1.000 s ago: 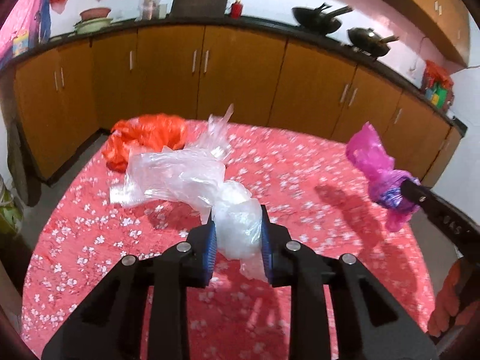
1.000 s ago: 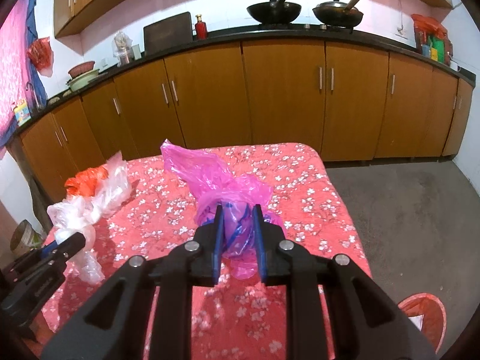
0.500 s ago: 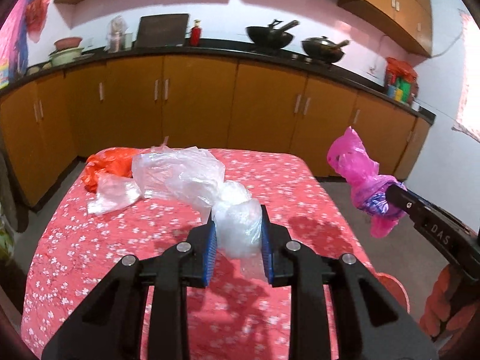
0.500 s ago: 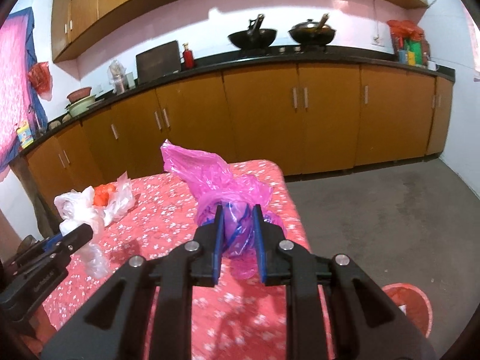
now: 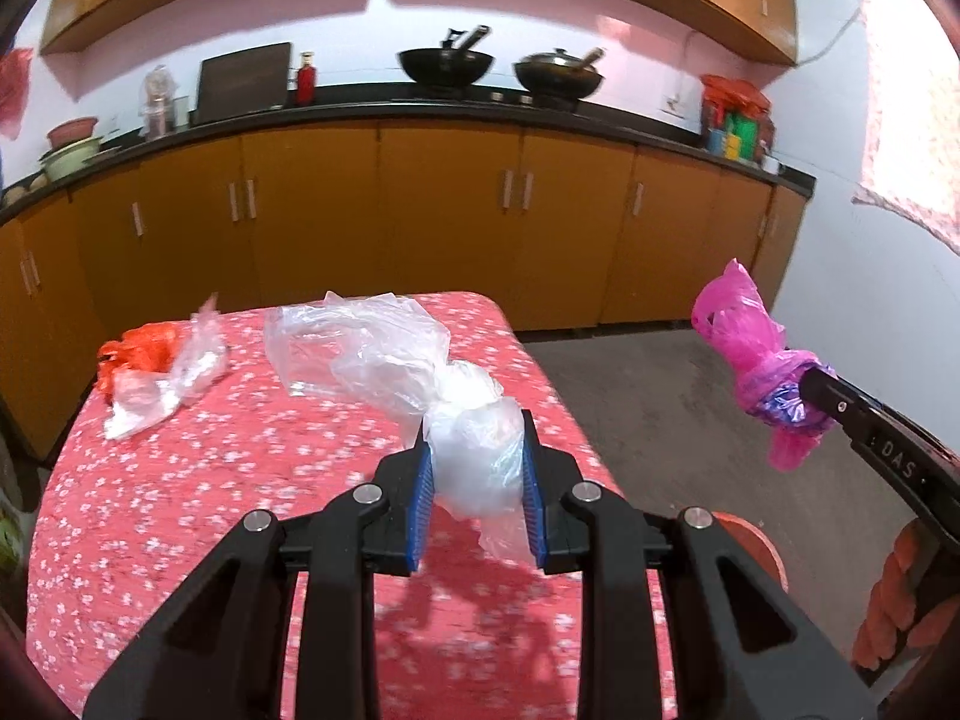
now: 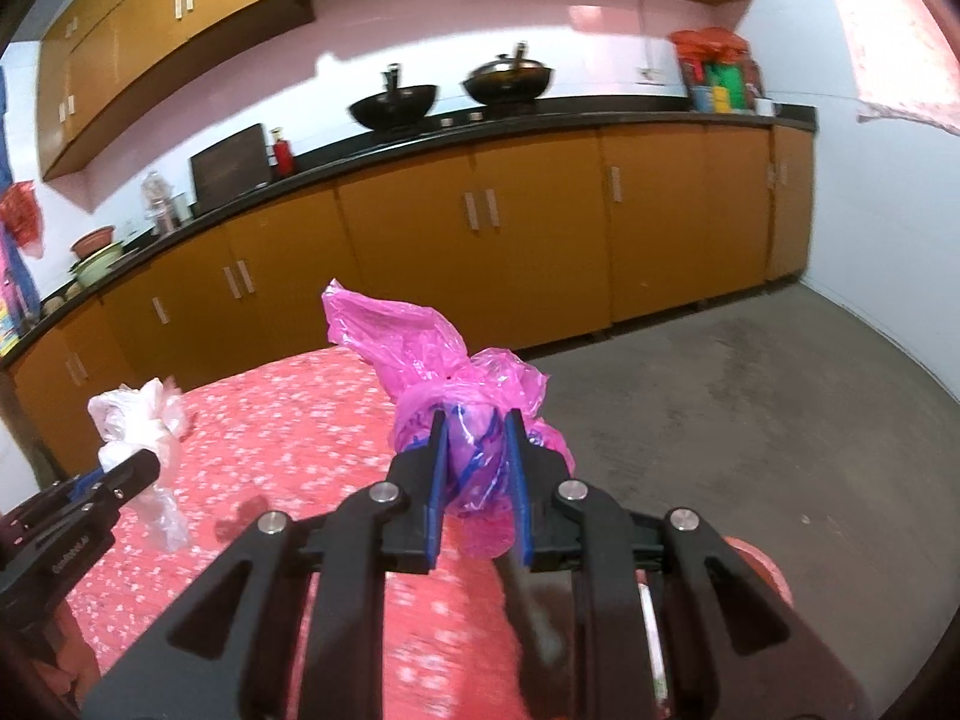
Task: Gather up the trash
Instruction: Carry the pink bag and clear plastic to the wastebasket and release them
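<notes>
My left gripper (image 5: 474, 468) is shut on a clear plastic bag (image 5: 420, 378) and holds it above the table with the red flowered cloth (image 5: 198, 480). My right gripper (image 6: 477, 468) is shut on a pink plastic bag (image 6: 444, 360) and holds it in the air past the table's right edge; that bag also shows in the left wrist view (image 5: 750, 354). An orange bag (image 5: 135, 354) and another clear bag (image 5: 162, 384) lie at the table's far left. The left gripper with its clear bag shows in the right wrist view (image 6: 135, 450).
An orange-red bin (image 6: 762, 570) stands on the grey floor (image 6: 750, 408) below my right gripper, right of the table; it also shows in the left wrist view (image 5: 750, 546). Wooden cabinets (image 5: 450, 222) with a black counter and two woks (image 5: 447, 63) line the far wall.
Both grippers have swung right with their bags still held. The pink bag now hangs off the table's right edge over the floor, near the bin.
</notes>
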Motion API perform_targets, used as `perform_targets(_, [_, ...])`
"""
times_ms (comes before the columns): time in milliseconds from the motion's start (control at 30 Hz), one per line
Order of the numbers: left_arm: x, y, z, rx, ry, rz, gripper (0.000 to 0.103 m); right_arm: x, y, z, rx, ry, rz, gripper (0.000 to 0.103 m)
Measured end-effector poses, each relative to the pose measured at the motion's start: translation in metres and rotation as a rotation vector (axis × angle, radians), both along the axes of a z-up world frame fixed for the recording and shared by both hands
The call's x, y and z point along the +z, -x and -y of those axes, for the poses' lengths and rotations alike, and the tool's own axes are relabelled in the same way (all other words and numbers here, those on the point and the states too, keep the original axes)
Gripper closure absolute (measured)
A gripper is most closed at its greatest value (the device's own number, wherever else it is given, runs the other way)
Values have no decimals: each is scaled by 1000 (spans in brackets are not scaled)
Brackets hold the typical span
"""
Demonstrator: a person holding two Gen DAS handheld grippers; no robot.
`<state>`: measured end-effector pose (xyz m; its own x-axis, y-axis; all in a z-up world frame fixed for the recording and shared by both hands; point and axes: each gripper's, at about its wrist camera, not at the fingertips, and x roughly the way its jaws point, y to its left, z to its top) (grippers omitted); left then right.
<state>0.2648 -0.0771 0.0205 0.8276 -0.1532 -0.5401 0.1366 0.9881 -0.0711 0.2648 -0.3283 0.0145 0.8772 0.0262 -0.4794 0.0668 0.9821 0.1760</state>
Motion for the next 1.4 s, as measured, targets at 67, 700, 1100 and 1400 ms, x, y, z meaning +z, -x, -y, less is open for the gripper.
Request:
perform_targets(67, [-1,1,14,-23,-7,-8,78,-3,7,14,-24,1,2,84])
perform_targets(700, [-31,10,125,-192,-63,-95,78,-48,42,113,-195,-33,-42,84])
perform_targets(1100, [-70,20,206,-337,-71,-144,77,-109,64,175,-311,-99,-145,84])
perform_targets(1400, [-114,15,247,-413,-110,-231,77,-163,72,208,-365,-164,-234,84])
